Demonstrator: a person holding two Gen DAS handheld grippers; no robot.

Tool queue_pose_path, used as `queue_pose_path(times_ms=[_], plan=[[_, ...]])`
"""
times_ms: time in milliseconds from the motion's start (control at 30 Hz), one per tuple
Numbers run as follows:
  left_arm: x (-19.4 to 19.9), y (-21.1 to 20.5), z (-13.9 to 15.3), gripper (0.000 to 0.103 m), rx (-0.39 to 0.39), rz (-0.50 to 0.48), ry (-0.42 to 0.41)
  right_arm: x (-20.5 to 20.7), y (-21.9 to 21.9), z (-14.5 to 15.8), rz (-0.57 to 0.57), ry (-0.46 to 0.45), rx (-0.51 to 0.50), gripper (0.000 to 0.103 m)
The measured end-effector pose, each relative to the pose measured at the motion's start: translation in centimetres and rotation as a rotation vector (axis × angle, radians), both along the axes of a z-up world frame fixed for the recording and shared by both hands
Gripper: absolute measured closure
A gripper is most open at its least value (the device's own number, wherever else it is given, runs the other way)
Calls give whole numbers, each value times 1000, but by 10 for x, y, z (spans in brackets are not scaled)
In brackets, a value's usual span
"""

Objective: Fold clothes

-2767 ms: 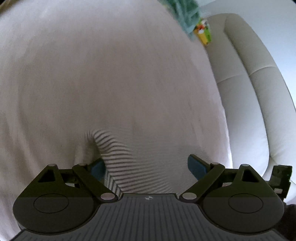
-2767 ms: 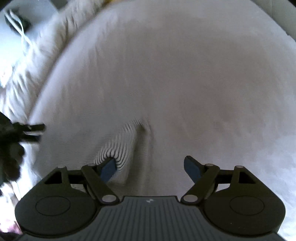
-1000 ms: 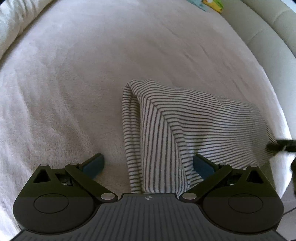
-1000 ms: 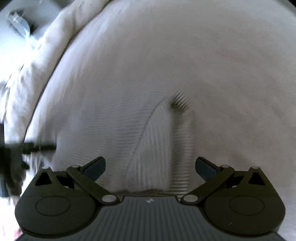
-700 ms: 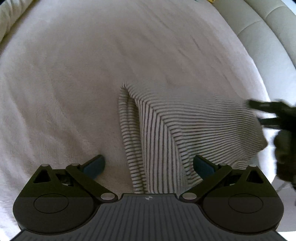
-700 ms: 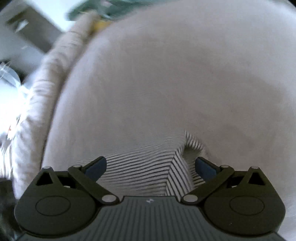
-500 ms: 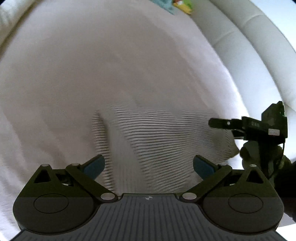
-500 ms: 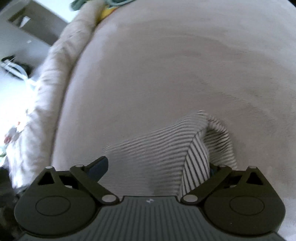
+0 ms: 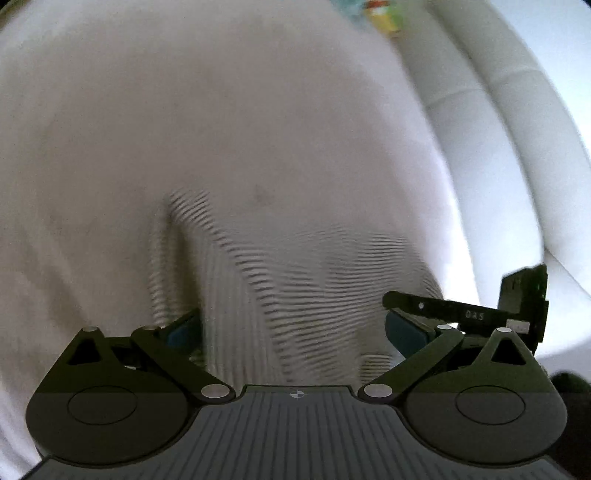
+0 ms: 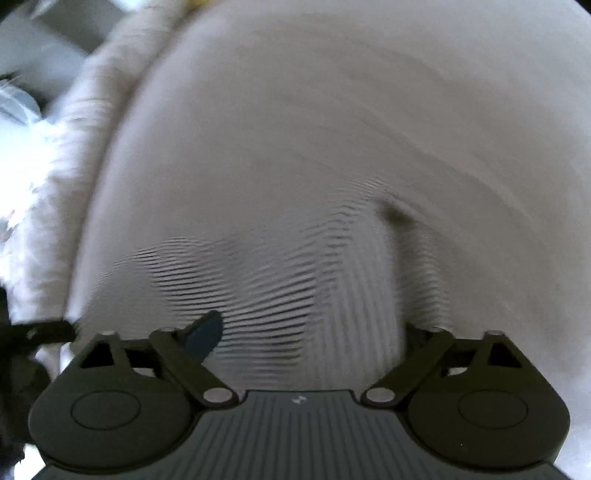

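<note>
my left hand-held gripper (image 9: 291, 328) sits low over the striped garment (image 9: 295, 280), its jaws spread wide apart with the cloth lying between them; whether the blue pads (image 9: 404, 330) actually touch the fabric i cannot tell through the blur. my right hand-held gripper (image 10: 306, 332) is set the same way on the other side of the garment (image 10: 295, 280), jaws wide apart; only its left pad (image 10: 203, 334) shows, the other is hidden behind a raised fold of the cloth.

the striped garment lies on the bed (image 9: 221, 110), a pale, soft cover spreading all round it. from my left view a narrow fold of the garment stands up and runs away from the left pad, and the rest spreads flat toward the bed's right edge. just at that right edge of the garment i see my right hand-held gripper (image 9: 461, 314) come in, dark, reaching over the cloth.

from my right view the garment reaches out to the left, and the tip of my left hand-held gripper (image 10: 40, 332) shows beside that end. beyond the garment the bed cover is bare. past the bed's right side stands a white padded headboard (image 9: 517, 129), and at the far end lies something small, yellow and green (image 9: 380, 14), too blurred to name. on the opposite side a rumpled white blanket (image 10: 74, 147) lies along the bed.
</note>
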State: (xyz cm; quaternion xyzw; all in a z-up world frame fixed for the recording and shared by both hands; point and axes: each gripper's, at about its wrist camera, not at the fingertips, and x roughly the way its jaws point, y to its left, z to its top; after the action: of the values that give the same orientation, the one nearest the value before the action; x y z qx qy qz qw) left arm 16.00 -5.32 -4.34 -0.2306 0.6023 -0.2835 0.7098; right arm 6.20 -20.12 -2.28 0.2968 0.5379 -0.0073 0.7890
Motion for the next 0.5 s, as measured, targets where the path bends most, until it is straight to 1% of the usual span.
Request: queue_pose_path(times_ms=[33,67,100,133,200,233,267,333,367,400,433,467,500], plan=[[1,-3,-5,0,0,13,10,1,-2,1,-24,-12,18,16],[1,-20,-11,2,-10,18,6,1,-3,1,-47,-24,35,16],[1,-34,-9,12,-40,10,-8,1,-1,7,-29,-46,47,25],[2,-41,-2,15,-72,-3,-33,2,3,12,-3,-69,59,31],[-1,-50,19,15,-105,-37,-99,2,9,24,49,-117,82,31],[-1,-55,25,14,-84,-52,-112,0,9,27,66,-130,88,31],[-2,-59,25,12,-47,-60,-109,0,6,20,54,-112,80,31],[-2,-65,13,11,61,-66,-81,1,1,4,20,-66,58,32],[0,-72,4,13,118,-66,-60,1,-1,-4,3,-44,48,32],[2,-81,-5,14,158,-61,-45,4,1,-7,-1,-56,40,30],[2,-88,-10,14,171,-53,-47,-9,0,-4,7,-81,19,30],[2,-95,-10,11,177,-44,-59,-13,2,-3,15,-92,1,30],[2,-101,-9,12,184,-34,-74,-14,4,-3,22,-100,-17,30]])
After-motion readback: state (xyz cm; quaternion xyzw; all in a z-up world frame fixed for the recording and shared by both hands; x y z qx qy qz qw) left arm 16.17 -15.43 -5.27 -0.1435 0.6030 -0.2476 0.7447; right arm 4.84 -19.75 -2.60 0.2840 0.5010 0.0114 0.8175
